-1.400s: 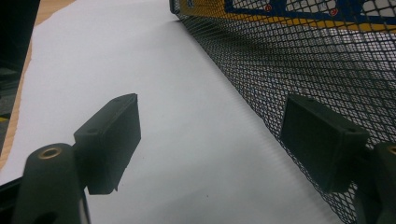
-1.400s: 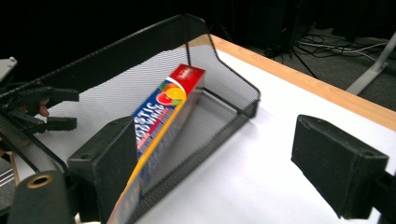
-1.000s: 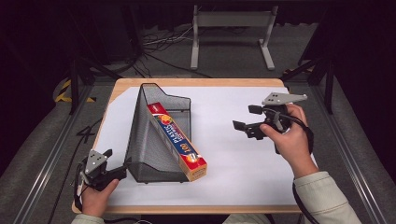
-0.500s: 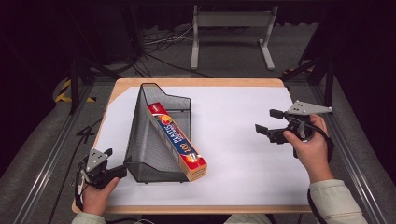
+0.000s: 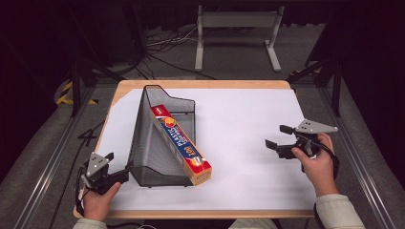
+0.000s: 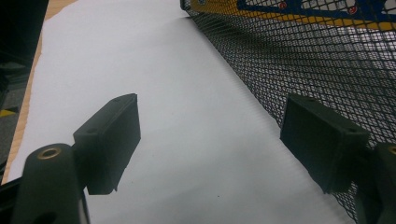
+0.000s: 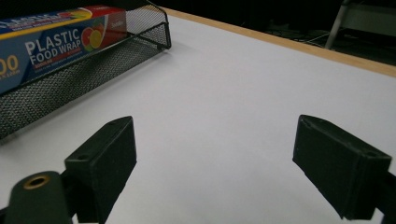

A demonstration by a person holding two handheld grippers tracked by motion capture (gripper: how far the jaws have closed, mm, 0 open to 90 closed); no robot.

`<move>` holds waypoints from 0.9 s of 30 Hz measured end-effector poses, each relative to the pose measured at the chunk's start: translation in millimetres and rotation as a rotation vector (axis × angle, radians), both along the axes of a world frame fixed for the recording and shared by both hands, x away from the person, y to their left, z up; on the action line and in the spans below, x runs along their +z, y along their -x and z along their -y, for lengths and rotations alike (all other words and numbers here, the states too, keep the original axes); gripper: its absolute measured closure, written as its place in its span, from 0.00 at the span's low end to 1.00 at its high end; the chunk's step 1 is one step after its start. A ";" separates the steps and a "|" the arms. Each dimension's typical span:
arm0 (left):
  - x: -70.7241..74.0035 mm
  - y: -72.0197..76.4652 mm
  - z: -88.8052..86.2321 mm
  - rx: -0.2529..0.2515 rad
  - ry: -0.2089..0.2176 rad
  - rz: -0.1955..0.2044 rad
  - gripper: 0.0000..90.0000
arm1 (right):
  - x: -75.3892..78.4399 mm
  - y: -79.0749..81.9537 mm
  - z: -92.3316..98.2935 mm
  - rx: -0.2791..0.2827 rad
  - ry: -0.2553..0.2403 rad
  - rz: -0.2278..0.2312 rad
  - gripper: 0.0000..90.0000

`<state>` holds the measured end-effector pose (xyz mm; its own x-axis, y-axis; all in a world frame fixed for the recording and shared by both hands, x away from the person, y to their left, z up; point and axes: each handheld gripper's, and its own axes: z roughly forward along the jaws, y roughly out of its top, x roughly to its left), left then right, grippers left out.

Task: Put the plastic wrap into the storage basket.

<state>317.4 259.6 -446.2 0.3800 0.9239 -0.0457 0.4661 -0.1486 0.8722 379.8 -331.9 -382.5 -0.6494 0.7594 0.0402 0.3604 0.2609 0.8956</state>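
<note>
High view: the right claw (image 5: 281,142) is withdrawing toward the right edge of the surface (image 5: 248,109), having moved away from the centre over the last second. It is now sitting near that edge, well apart from the plastic food wrap box (image 5: 181,144). Its jaws are standing spread, holding nothing. The left claw (image 5: 119,172) is staying at the near left corner of the surface, just beside the near left corner of the black mesh tray (image 5: 138,138). The box is lying inside the tray, running diagonally from the far side toward the near edge, with its near end projecting past the tray's open front. Judgement: with the right claw backing off empty, the box placement is appearing complete and the hands are clearing the work area.

Left gripper view: the left claw (image 6: 210,140) is showing its jaws spread, gripping nothing. The mesh tray (image 6: 299,60) wall is lying just beside the right-hand jaw; contact cannot be determined. The box (image 6: 299,9) is showing through the mesh at the top.

Right gripper view: the right claw (image 7: 212,161) is holding its jaws wide apart over bare white surface (image 7: 224,84). The box (image 7: 56,39) is lying in the tray (image 7: 84,60) at upper left, well apart from the jaws
</note>
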 end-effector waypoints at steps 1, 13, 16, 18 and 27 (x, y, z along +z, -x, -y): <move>0.0 -0.2 0.2 0.001 0.000 0.000 0.23 | -3.1 0.8 1.0 -0.005 -0.002 -0.001 0.16; -1.4 -1.2 1.8 -0.003 -0.009 -0.006 0.23 | -43.4 8.9 9.6 -0.014 0.024 -0.036 0.14; -1.4 -1.3 1.8 -0.005 -0.007 -0.006 0.23 | -47.7 10.2 9.9 -0.019 0.052 -0.038 0.14; -1.4 -1.4 1.7 -0.008 -0.004 -0.005 0.23 | -51.7 11.1 11.4 -0.022 0.060 -0.040 0.14; -2.4 -2.8 2.8 -0.009 -0.015 -0.003 0.22 | -58.6 14.9 9.1 -0.025 0.123 -0.060 0.12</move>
<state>320.2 256.9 -448.6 0.3886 0.9208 -0.0328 0.4676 -0.1664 0.8682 364.9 -340.9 -441.1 -0.6297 0.7766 -0.0160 0.4197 0.3575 0.8343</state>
